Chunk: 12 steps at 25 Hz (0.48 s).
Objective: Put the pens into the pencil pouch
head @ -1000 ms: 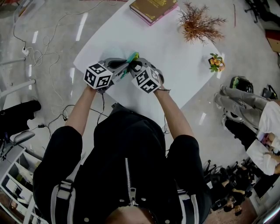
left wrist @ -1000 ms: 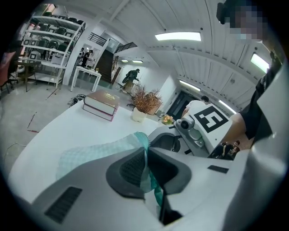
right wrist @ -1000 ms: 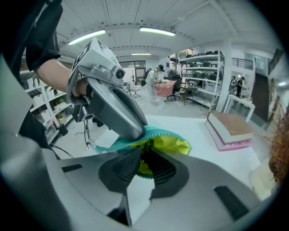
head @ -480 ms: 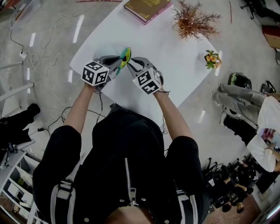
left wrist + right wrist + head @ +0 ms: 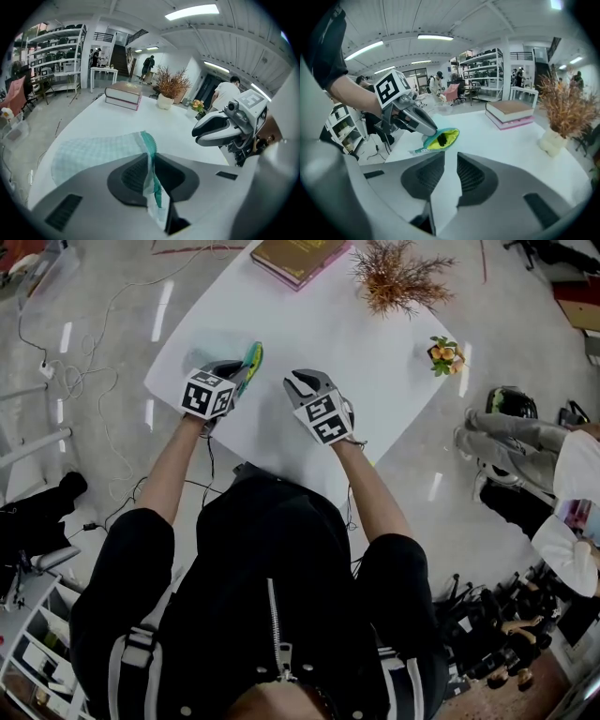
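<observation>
In the head view, the pencil pouch (image 5: 251, 356) is held at the near left part of the white surface (image 5: 309, 324) by the left gripper (image 5: 236, 371). The right gripper (image 5: 294, 381) is poised just beside it, not touching. No loose pen is seen. Only a book (image 5: 295, 257), a dried plant (image 5: 394, 276) and a small flower pot (image 5: 443, 354) are set well apart at the far side.

In the left gripper view, its fingers are seen pressed together on the pouch's teal zipper edge, and the checked body reaches out beyond them. The pouch's inside is not shown here.

In the right gripper view, the fingers are set narrowly apart, have just been closing a little, and nothing is between them. Only here is the pouch's mouth shown, open, with a yellow lining and a dark shape (image 5: 435, 139) inside. Whether that is a pen cannot be told.

The filling step is judged nearly or fully done. Next, the mouth would need zipping, so the pull must be found and gripped by the right fingers.
</observation>
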### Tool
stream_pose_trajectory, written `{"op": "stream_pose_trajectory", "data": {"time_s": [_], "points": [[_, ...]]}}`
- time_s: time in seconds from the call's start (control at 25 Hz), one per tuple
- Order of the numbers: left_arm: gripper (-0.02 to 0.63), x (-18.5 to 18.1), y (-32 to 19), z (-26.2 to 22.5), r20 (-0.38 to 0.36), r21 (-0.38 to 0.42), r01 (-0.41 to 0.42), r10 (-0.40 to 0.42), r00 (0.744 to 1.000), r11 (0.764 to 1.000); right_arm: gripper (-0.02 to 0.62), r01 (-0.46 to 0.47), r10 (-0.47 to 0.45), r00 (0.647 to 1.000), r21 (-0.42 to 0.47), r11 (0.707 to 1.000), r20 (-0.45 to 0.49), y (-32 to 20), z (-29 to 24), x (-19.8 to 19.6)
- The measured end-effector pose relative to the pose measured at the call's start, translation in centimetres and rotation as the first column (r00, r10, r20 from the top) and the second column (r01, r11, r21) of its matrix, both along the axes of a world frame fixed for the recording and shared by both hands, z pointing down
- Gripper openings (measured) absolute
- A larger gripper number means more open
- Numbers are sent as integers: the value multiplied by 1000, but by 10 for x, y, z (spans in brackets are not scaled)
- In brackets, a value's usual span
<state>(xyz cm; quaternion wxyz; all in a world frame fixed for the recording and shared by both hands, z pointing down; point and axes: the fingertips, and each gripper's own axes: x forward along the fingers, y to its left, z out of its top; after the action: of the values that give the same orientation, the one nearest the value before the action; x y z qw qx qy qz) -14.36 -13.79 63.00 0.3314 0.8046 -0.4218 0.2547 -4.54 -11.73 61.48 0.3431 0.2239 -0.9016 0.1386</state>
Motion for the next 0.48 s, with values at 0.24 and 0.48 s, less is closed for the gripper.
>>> {"op": "stream_pose_trajectory", "data": {"time_s": [0.24, 0.48], "points": [[46, 4, 6, -22, 2, 66, 34, -34, 999, 997, 87, -43, 42, 999, 6, 999, 25, 5, -11, 15], [44, 5, 22, -52, 11, 151, 65, -67, 998, 986, 32, -102, 100, 993, 35, 994, 69, 8, -29, 33]]}}
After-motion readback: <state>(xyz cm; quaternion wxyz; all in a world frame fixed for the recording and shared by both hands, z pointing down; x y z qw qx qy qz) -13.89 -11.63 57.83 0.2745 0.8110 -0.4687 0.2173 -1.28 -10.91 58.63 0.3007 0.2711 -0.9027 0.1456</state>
